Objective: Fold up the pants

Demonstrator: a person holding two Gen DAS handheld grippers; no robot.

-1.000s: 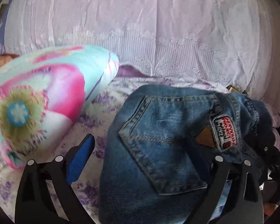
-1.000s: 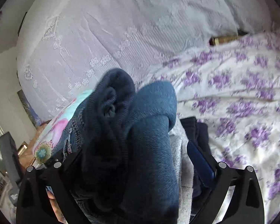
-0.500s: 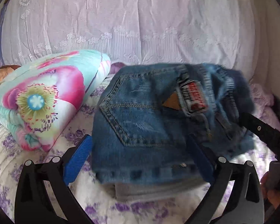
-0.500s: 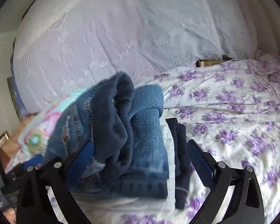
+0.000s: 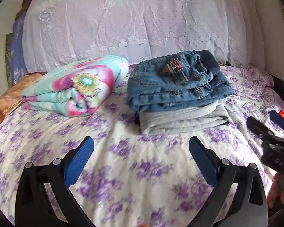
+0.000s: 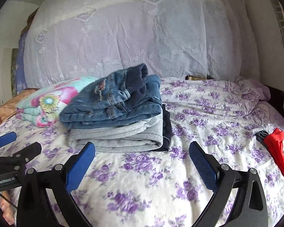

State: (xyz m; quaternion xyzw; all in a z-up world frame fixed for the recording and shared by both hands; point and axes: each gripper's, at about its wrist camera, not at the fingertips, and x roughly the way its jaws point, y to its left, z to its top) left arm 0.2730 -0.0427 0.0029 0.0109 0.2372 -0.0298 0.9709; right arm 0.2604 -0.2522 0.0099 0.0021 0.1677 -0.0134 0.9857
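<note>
"DAS" shows on the right claw body; the jeans patch is unreadable

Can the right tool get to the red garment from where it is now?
Probably yes. The red garment lies on the bedspread just right of the open right tool, with only bare sheet between them; the folded jeans sit off to the other side.

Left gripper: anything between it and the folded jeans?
Nothing but floral bedsheet. In the left wrist view the left gripper is open and empty, short of the jeans, which sit on grey pants.
</note>
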